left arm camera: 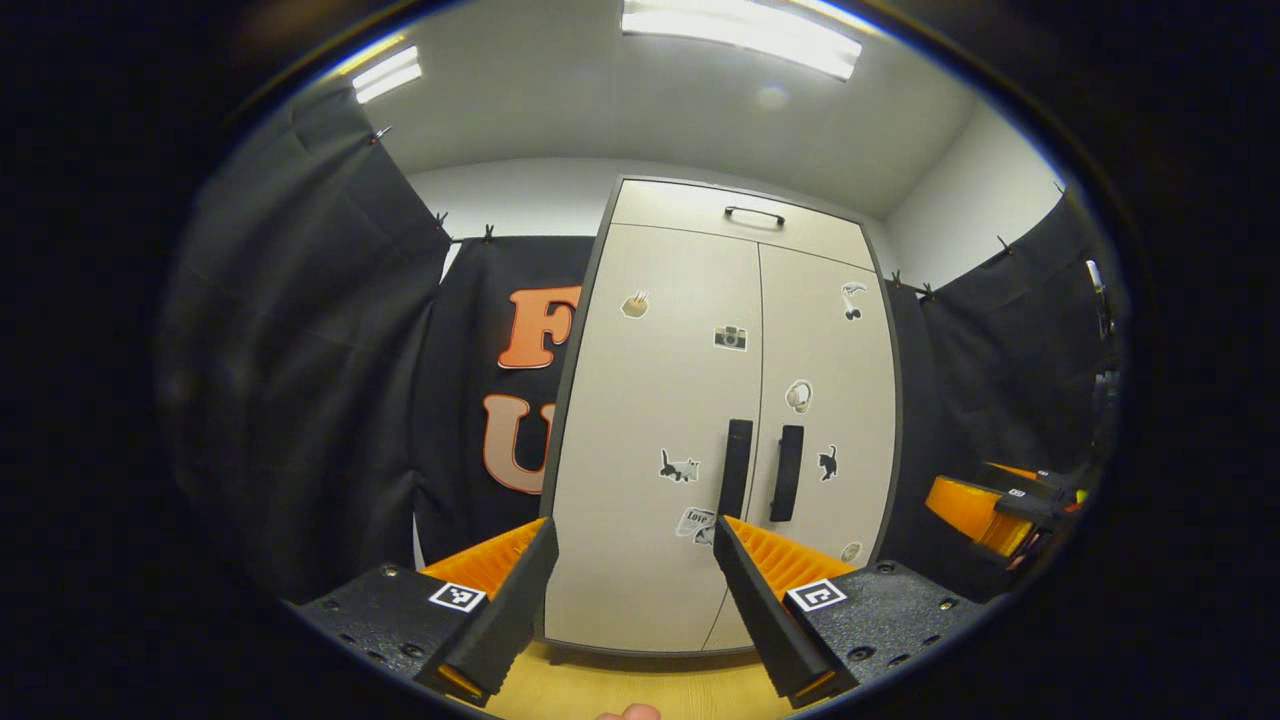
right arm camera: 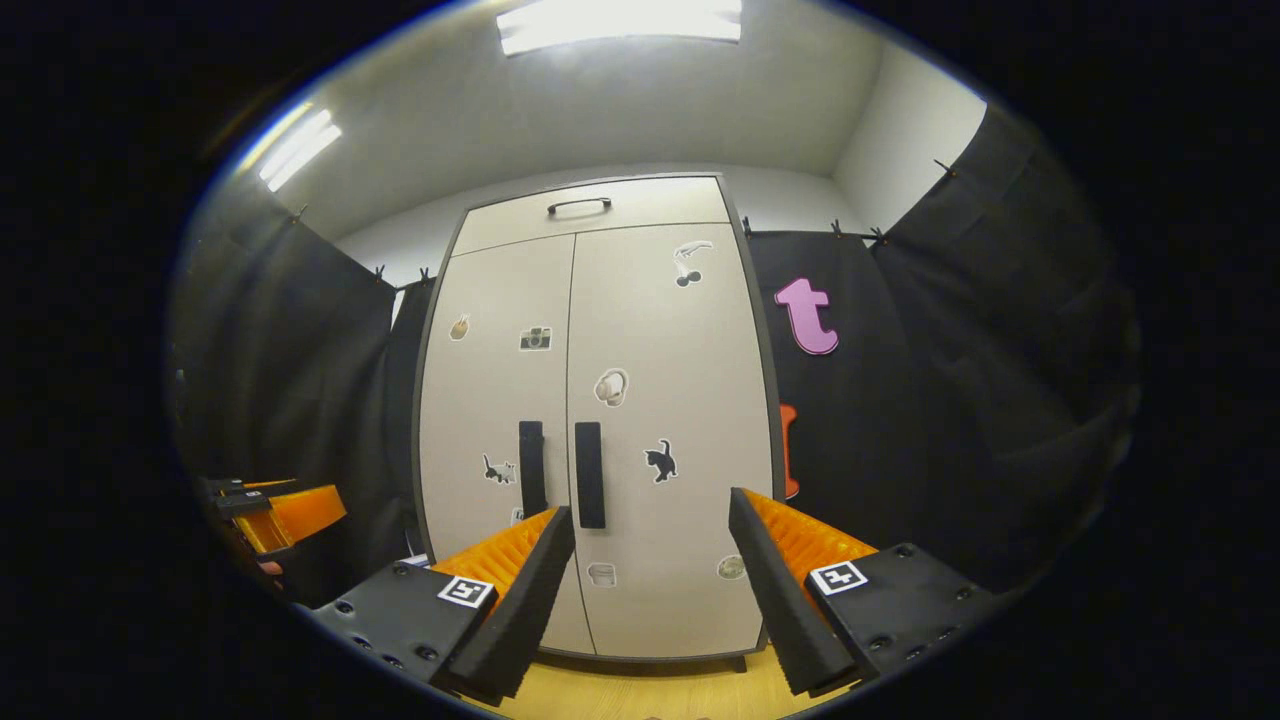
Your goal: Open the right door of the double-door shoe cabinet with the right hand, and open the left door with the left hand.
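Both grippers, left (left arm camera: 632, 535) and right (right arm camera: 650, 520), fingers spread wide, empty; shoe cabinet (right arm camera: 600, 400) doors closed, base partly hidden.

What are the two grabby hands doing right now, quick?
Left gripper: open, holding nothing, off the shoe cabinet.
Right gripper: open, holding nothing too.

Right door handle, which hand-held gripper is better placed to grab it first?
The right hand-held gripper: it faces the right door, open, with the right door handle near its left finger.
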A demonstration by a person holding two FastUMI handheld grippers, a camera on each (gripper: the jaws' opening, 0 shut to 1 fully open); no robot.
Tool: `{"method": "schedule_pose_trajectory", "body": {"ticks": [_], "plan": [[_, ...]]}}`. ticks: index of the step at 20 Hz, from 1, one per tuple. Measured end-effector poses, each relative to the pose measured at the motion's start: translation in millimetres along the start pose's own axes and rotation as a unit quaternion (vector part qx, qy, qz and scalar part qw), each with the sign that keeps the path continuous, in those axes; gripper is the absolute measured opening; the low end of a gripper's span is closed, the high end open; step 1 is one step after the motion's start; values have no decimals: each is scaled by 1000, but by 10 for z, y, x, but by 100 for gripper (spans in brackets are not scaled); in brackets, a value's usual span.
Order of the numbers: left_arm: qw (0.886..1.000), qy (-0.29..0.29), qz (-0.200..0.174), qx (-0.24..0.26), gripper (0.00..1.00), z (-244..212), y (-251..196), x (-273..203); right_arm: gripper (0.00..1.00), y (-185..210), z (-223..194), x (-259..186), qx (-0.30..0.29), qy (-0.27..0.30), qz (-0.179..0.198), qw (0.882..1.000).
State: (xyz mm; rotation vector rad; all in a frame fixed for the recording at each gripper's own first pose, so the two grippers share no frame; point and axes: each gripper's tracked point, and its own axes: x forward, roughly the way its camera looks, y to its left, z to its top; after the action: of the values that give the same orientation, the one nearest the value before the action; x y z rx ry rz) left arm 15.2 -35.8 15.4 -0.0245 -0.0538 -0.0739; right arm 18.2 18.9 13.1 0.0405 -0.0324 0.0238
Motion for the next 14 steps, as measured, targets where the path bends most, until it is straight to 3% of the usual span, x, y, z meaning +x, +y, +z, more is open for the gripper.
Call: {"method": "schedule_pose_trajectory", "body": {"ticks": [3, 5, 10, 14], "plan": [[1000, -9, 0, -5, 97, 22, -1, -46, 99, 200, -21, 0, 13, 8, 25, 1000], [1000, -16, 1, -12, 94, 40, 14, -66, 99, 282, -2, -17, 3, 12, 36, 999], [1000, -16, 23, 2, 94, -61, 138, -79, 99, 335, 101, -27, -6, 6, 45, 999], [999, -19, 36, -1, 94, -169, 238, -160, 99, 426, 71, 280, -40, 22, 61, 997]]}}
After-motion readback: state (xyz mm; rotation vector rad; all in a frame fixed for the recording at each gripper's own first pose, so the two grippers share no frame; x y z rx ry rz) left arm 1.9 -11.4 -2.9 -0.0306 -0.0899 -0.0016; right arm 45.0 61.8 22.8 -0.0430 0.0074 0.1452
